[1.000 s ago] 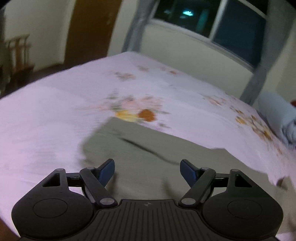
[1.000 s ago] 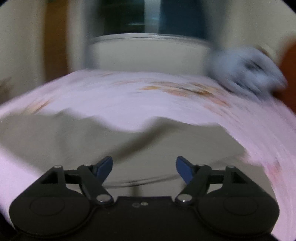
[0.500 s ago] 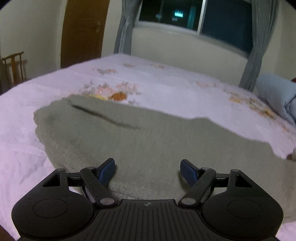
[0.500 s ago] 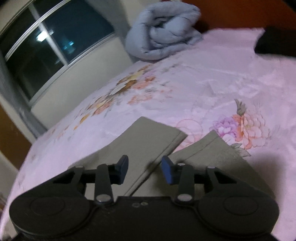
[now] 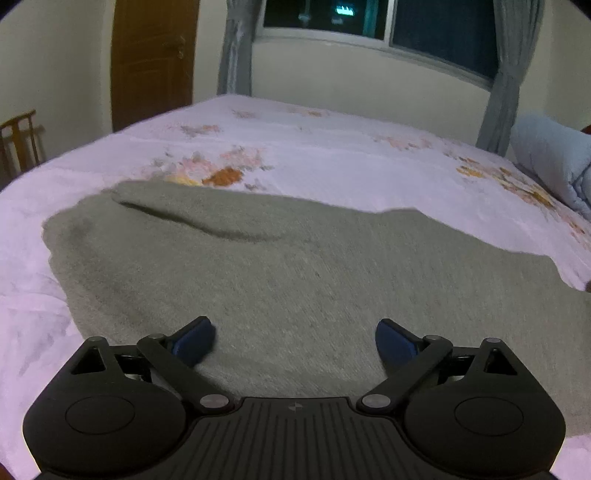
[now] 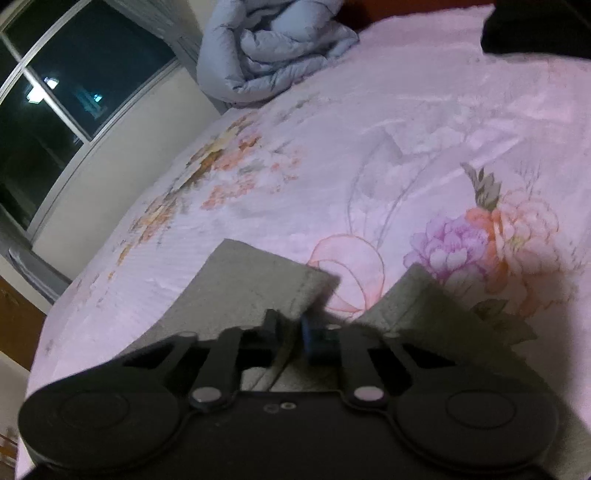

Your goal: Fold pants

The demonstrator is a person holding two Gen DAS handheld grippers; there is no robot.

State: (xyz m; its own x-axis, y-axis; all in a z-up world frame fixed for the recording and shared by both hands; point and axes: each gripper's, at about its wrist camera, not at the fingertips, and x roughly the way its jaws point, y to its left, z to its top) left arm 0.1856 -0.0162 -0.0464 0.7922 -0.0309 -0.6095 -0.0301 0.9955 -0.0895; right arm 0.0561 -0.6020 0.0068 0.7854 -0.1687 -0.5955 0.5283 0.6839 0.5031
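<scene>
Two wrist views look across one wide bed, covered in a pale pink sheet printed with flowers. Grey-green pants lie flat on it, taking up most of the near half of the left wrist view. Only that view shows their broad upper part, with a dark curved crease running across the cloth toward the left edge. Only the right wrist view shows the other end — two leg ends splayed apart, with bare sheet and a pink printed ribbon between them.

A rolled pale blue quilt sits at the far end of the bed; the right view shows it whole, the left view only a corner at the right border. A dark window with grey curtains fills the far wall. The left view alone shows a brown door and part of a wooden chair; the right view alone shows a dark object on the sheet at top right.

The left gripper hangs low over the pants, its jaws opening wide, with nothing pinched between the blue pads. The right gripper has its jaws drawn together at the inner edge of the left-hand leg — the frame is blurred there, so whether cloth is pinched cannot be told.
</scene>
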